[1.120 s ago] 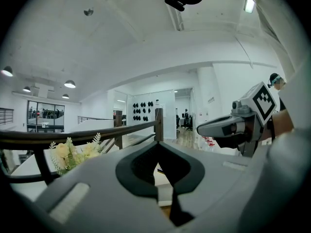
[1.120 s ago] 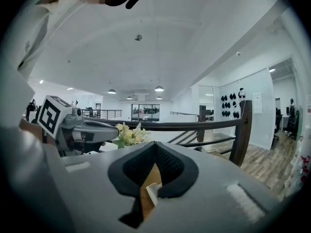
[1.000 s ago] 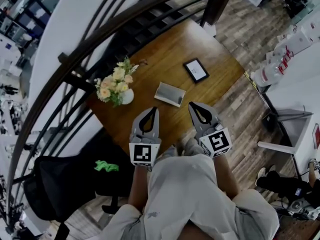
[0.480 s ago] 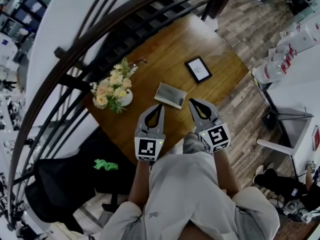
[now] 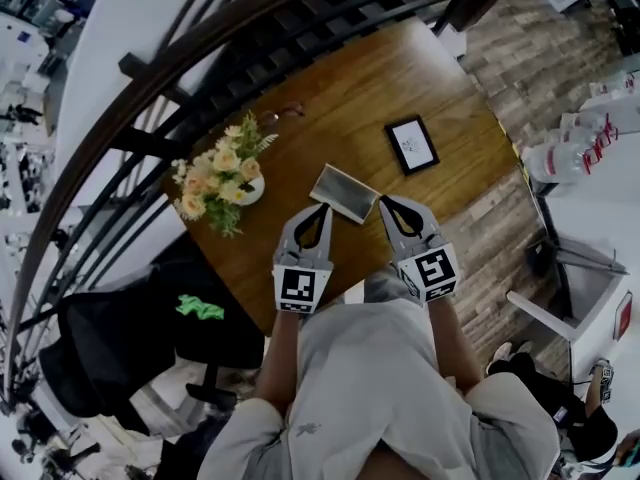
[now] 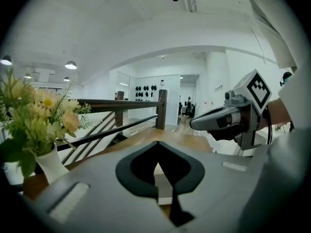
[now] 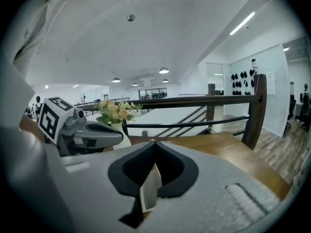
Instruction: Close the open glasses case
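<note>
While its pale lid is seen raised, the glasses case (image 5: 345, 193) is found lying open on the wooden table (image 5: 340, 88), towards the near edge; it is flanked by both grippers, and contact with either cannot be told; the left gripper (image 5: 321, 207) is held just beside its near-left corner, jaws brought together tip to tip with nothing gripped; the right gripper (image 5: 384, 201) is held just off its right end, jaws likewise pressed together and empty; the case is glimpsed through the hollow behind each pair of jaws; a white vase of flowers (image 5: 222, 180) is set left of the case; a small framed picture (image 5: 413, 145) is laid farther right; the table's far side is bordered by a dark curved railing (image 5: 190, 63)
</note>
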The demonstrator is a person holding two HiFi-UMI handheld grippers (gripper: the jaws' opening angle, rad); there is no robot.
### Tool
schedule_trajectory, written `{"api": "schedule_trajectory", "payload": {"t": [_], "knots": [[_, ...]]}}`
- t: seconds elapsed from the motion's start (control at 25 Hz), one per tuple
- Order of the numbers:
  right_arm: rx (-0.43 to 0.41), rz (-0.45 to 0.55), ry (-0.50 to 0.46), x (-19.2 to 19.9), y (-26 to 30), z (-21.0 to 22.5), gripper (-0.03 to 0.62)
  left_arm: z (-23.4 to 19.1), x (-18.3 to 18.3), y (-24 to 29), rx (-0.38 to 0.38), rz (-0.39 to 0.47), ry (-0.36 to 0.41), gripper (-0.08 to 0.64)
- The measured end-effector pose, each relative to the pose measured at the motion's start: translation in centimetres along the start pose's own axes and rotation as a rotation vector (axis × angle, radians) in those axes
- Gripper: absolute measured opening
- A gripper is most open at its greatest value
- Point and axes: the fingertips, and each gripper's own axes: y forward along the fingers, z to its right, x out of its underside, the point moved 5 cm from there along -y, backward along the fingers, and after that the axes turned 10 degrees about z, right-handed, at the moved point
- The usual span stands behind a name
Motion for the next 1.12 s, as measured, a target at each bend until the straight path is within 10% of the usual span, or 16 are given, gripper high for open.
{"api": "schedule_trajectory", "payload": {"t": [1.12], "knots": [[-0.177,-0.230,0.072,9.0,5.7,4.1,0.003,0.2,9.5,5.3,-0.103,-0.209,-0.113,0.020]]}}
